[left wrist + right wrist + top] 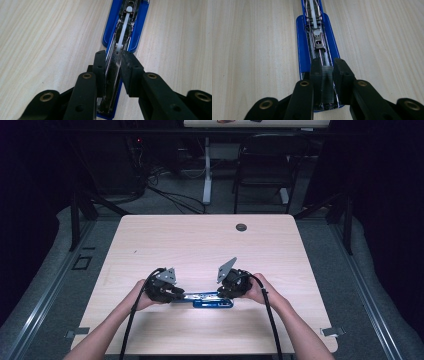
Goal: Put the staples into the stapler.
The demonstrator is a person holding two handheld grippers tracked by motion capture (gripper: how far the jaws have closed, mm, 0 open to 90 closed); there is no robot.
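Glossy blue plastic stapler (305, 47) with shiny metal channel; matt black plastic fingers (100, 72); pale, smooth wood-grain worktop (200, 240).

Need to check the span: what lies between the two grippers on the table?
High view: the opened blue stapler bridges left gripper and right gripper; each clamps one end.

My high view looks forward and down from above my side onto the table (150, 240), well back. Each gripper view rides just behind its own jaws, looking along them, very near. All three share the blue stapler (207, 300): the left gripper (111, 72) and right gripper (328, 75) face it from opposite ends.
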